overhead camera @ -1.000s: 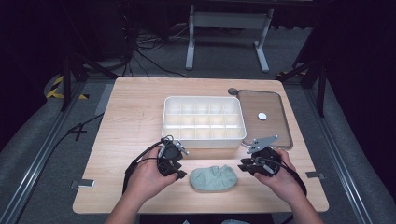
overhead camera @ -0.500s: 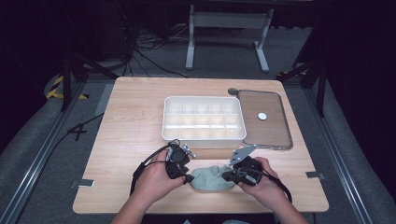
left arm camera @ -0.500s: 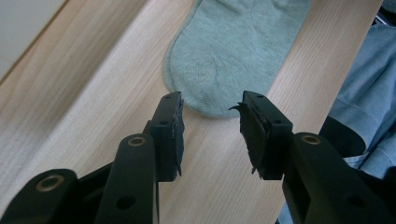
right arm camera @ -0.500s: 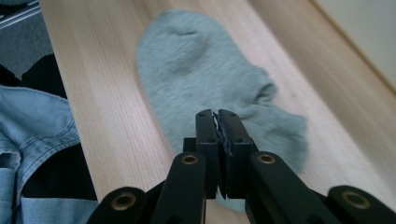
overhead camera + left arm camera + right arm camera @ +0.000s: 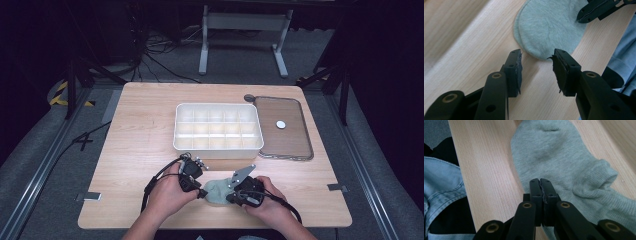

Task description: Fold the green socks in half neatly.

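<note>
Socks, or rather a pale green sock point(image 5: 218, 191), lies at the near edge of the wooden table point(image 5: 150, 130), between the two hands. The right gripper point(image 5: 540, 181) has its jaws pressed together on the sock's near edge; in its own view the tips meet right where the knit fabric begins, and the cloth seems pinched between them, though how much is caught I cannot tell. Those jaws have just been closing. The left gripper point(image 5: 536, 56) stands partly parted, jaws hovering at the rounded toe end of the sock, one tip on bare wood, the other just at the fabric's rim, gripping nothing. Its jaws have been easing wider. In the left gripper view the right gripper's black tips show at the sock's far side. A denim sleeve or trouser leg point(image 5: 441, 182) shows beside the table edge.

Farther back, mid-table, sits a white compartment box point(image 5: 218, 146), its cells divided by a grid. Just to its right lies a clear lid point(image 5: 292, 140) with a small white round spot on it. No brand, label or writing can be read anywhere.
</note>
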### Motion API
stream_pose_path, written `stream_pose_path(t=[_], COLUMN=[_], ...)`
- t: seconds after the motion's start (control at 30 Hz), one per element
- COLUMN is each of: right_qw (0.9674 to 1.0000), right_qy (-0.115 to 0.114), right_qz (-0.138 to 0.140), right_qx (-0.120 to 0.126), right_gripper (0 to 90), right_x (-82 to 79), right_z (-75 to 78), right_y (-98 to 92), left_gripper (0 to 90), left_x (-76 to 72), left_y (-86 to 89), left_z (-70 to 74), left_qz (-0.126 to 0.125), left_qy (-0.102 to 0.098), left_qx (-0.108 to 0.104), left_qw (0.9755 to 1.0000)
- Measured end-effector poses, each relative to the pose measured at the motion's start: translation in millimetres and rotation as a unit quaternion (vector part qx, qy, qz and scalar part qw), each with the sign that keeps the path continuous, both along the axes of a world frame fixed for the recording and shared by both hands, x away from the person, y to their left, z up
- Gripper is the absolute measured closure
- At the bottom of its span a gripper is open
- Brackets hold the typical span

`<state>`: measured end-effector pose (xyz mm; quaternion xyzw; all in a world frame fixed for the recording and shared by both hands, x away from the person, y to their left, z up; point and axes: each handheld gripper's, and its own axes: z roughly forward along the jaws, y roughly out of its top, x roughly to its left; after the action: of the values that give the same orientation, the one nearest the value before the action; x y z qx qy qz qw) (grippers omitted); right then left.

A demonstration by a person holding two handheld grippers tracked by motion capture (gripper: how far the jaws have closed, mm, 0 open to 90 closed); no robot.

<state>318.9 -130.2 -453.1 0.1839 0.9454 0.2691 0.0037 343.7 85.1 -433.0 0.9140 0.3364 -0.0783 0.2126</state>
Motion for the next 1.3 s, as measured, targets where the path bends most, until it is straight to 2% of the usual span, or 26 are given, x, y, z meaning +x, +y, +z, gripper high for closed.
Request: stream_pose_path(t=[0.13,0.23,0.4,0.63,0.7,0.83,0.9,0.97,1.07,1.3], right_qw=[1.0000,1.0000,0.9999,0.9999,0.9999,1.0000,0.9996,0.9990,0.9981,0.9975], right_qy=[-0.006,-0.008,-0.010,-0.014,-0.014,-0.005,0.001,-0.001,-0.003,-0.005], right_qz=[0.004,0.002,0.003,0.002,0.001,0.004,-0.008,-0.026,-0.048,-0.061], right_qx=[0.001,0.002,0.002,-0.001,-0.002,0.007,0.027,0.035,0.038,0.034], right_gripper=[89.7,89.7,89.7,89.7,89.6,89.4,89.4,89.4,89.4,89.5], right_x=[-1.2,-2.1,-2.6,-3.2,-3.6,-1.4,2.1,6.1,10.9,15.3], right_z=[-0.7,-1.0,-1.1,-1.0,-0.8,1.4,7.6,13.4,16.9,16.0], right_y=[-0.2,-0.3,0.0,0.4,0.5,-2.6,-10.8,-20.1,-32.0,-37.1], left_gripper=[57.5,57.5,59.8,72.7,79.9,84.0,84.1,84.1,84.3,84.9], left_x=[0.3,0.3,0.0,-1.7,-2.8,-3.8,-3.0,-2.7,-2.2,-4.1], left_y=[-2.8,-5.9,-11.5,-15.5,-16.3,-15.5,-13.7,-12.3,-10.5,-5.6], left_z=[-4.6,-8.7,-13.7,-15.2,-13.8,-10.3,-8.8,-8.2,-6.4,4.3], left_qz=[0.011,0.024,0.024,0.028,0.030,0.030,0.026,0.028,0.027,0.021], left_qy=[0.007,0.005,0.008,0.016,0.018,0.018,0.018,0.016,0.016,0.019], left_qx=[-0.013,-0.010,-0.010,-0.014,-0.015,-0.018,-0.018,-0.013,-0.008,0.003], left_qw=[0.9998,0.9996,0.9996,0.9994,0.9993,0.9992,0.9993,0.9994,0.9995,0.9996])
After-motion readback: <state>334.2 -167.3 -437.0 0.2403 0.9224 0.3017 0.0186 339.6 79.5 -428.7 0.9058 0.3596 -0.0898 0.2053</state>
